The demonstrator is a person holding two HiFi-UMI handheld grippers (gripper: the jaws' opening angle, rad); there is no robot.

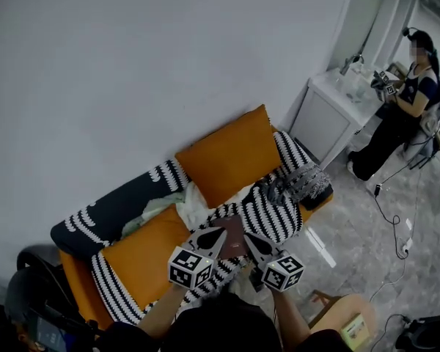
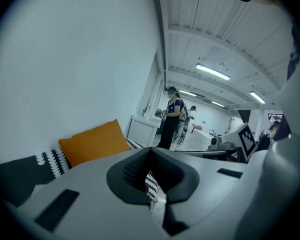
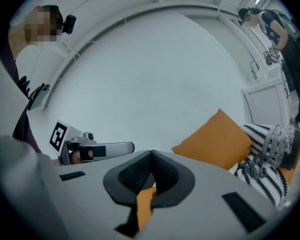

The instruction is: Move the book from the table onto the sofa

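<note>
In the head view a dark reddish book (image 1: 233, 237) shows over the striped blanket (image 1: 275, 213) on the orange sofa (image 1: 139, 259). It lies right between the tips of my two grippers. My left gripper (image 1: 220, 234) is at its left edge and my right gripper (image 1: 248, 240) at its right edge. Whether they press on the book I cannot tell. In the left gripper view the jaws (image 2: 150, 151) are shut with nothing between the pads. The right gripper view shows the same for its jaws (image 3: 151, 154). The book is hidden in both gripper views.
A large orange cushion (image 1: 227, 156) leans on the sofa back against the wall. A small round wooden table (image 1: 339, 312) holding a yellowish item stands at the lower right. Farther right are a white cabinet (image 1: 330, 116), a standing person (image 1: 407, 116) and cables on the floor.
</note>
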